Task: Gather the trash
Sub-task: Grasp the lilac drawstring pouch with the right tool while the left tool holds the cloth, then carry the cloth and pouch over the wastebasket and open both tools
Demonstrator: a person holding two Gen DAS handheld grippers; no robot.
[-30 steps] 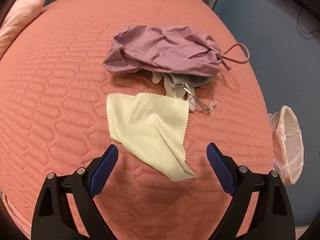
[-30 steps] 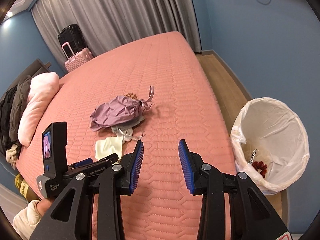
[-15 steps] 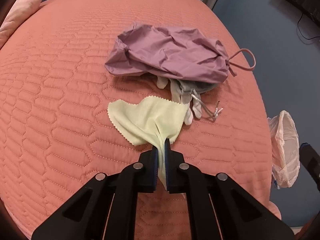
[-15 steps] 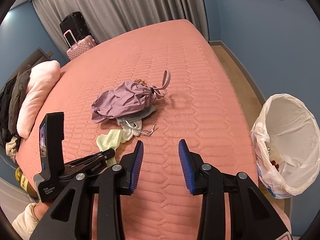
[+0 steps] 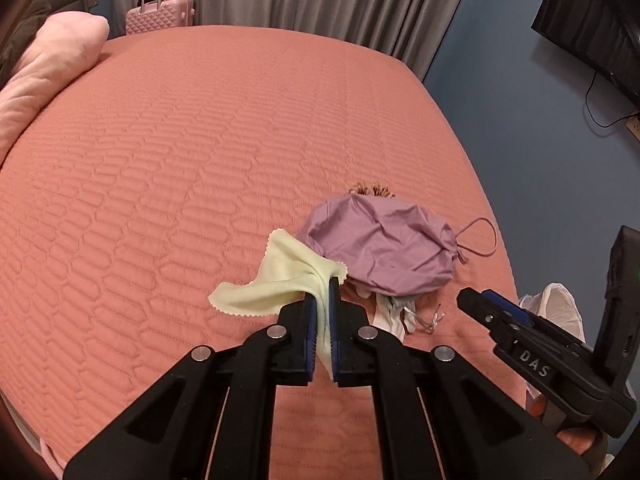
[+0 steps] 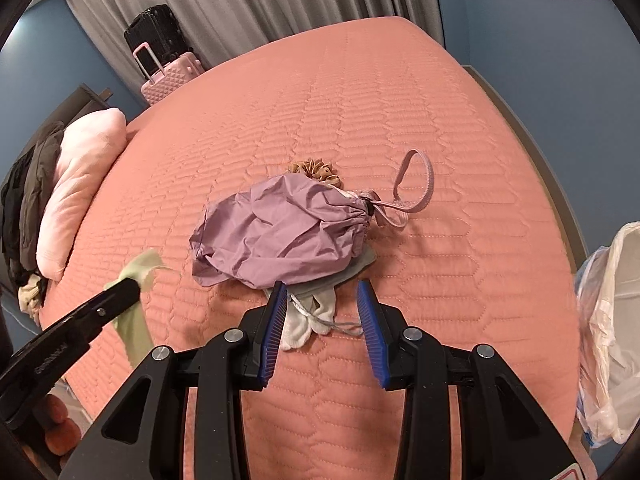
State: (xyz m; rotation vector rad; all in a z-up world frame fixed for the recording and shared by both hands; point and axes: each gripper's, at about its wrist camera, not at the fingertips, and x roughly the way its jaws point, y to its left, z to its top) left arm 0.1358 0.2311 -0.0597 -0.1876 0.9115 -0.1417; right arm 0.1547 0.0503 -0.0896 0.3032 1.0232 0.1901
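I have the pale yellow-green cloth with pinked edges (image 5: 276,284) pinched between the closed pads of my left gripper (image 5: 323,300), lifted clear of the salmon quilted bedspread (image 5: 200,152). It is light and limp, draping to both sides of the jaws, so the pinch near 1 fold looks enough; I judge it could slide out only if the pads loosen, since the weave looks smooth.

My right gripper (image 6: 324,328) stands wide, its blue pads either side of the small grey-white fabric pouch with a drawcord (image 6: 310,320), not touching it as far as I can tell. That pouch is soft and flat, so I would close on the bunched cloth near the cord, not the cord itself, which is thin and may slip.

The crumpled lilac drawstring bag (image 6: 280,236) lies partly over the pouch's far end, so pulling the pouch may drag the bag along. A tan ruffled scrunchie-like item (image 6: 314,168) sits just behind the bag, touching it. The white plastic-lined bin (image 6: 612,332) stands beside the bed on my right, well apart from the cloth, and the right gripper sits between them. The pink pillow (image 6: 80,184) and pink suitcase (image 6: 170,80) are far off.
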